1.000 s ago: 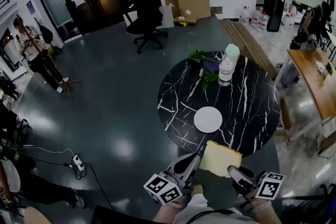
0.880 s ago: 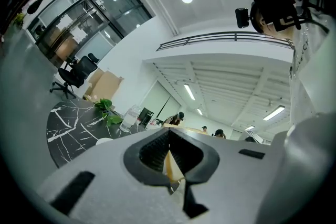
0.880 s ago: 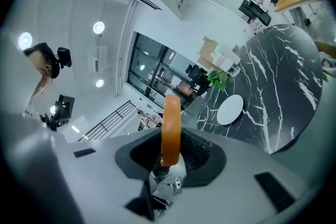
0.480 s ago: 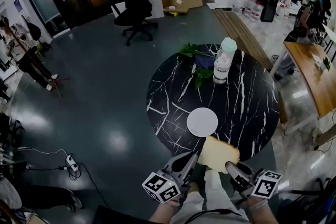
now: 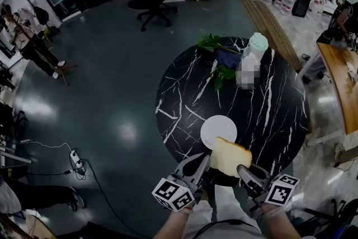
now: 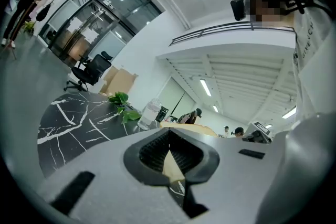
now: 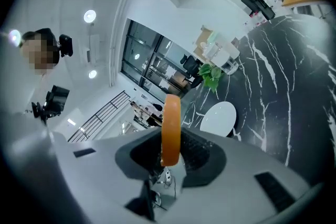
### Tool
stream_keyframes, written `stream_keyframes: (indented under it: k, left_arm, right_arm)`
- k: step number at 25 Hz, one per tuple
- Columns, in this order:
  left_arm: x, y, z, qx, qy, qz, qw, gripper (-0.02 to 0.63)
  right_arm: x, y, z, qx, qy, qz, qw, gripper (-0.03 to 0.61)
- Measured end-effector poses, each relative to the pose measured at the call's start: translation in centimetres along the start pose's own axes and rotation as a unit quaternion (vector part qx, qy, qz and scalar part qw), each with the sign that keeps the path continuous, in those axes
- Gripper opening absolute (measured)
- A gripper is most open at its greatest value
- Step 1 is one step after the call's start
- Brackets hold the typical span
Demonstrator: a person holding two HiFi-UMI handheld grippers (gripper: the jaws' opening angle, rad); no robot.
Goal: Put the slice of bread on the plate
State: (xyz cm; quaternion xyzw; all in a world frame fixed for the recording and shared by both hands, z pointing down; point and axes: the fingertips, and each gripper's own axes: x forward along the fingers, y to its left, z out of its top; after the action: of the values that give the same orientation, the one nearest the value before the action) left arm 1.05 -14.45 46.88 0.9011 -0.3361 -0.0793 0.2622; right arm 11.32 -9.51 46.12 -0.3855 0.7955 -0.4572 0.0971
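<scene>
While each of the 2 claws is clamped on an opposite edge, the left claw (image 5: 205, 162) on the left side and the right claw (image 5: 244, 169) on the right crust, the slice of bread (image 5: 228, 155) hangs between them, roughly flat, above the near rim of the round black bench (image 5: 184, 92). From the head view its far corner overlaps the near edge of the white plate (image 5: 215, 127); it is not yet resting there. Beyond the plate stand leafy greens (image 5: 215, 45) and a pale lidded container (image 5: 258, 42). Bread is judged light, soft and easily dented or torn, so gentle grips on the firmer crust at 2 opposite edges suit it best.
</scene>
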Motion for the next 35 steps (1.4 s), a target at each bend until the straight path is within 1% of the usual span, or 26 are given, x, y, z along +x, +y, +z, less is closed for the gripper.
stream_keyframes:
  k: [7,10,13,17,22,27,35]
  left_arm:
    - [2.5,3.0,-0.8,-0.007,-0.007,0.029,0.9995,0.009]
    - [3.0,4.4,-1.0,-0.006,-0.013,0.043,0.999,0.008]
    - [3.5,5.6,-1.6,-0.006,-0.02,0.055,0.9983,0.008]
    - [4.2,6.8,-2.4,-0.006,-0.021,0.063,0.9978,0.009]
    - [4.5,7.5,-3.1,-0.016,-0.025,0.068,0.9972,0.009]
    - [5.1,7.9,-3.5,-0.015,-0.025,0.067,0.9973,0.009]
    - [5.3,8.4,-3.7,-0.018,-0.027,0.069,0.9971,0.009]
  right_arm:
    - [2.0,-3.5,0.7,0.014,0.026,0.0,1.0,0.091]
    - [2.7,-4.9,0.7,0.032,0.025,0.003,0.999,0.091]
    - [3.8,-6.2,1.1,0.04,0.025,0.008,0.999,0.091]
    - [5.7,-7.8,1.3,0.04,0.037,0.015,0.998,0.091]
    - [7.8,-9.2,1.1,0.052,0.047,0.022,0.997,0.091]
    - [9.4,-10.2,1.9,0.087,0.036,0.036,0.995,0.091]
    - [11.0,-11.3,0.7,0.158,0.063,0.038,0.985,0.091]
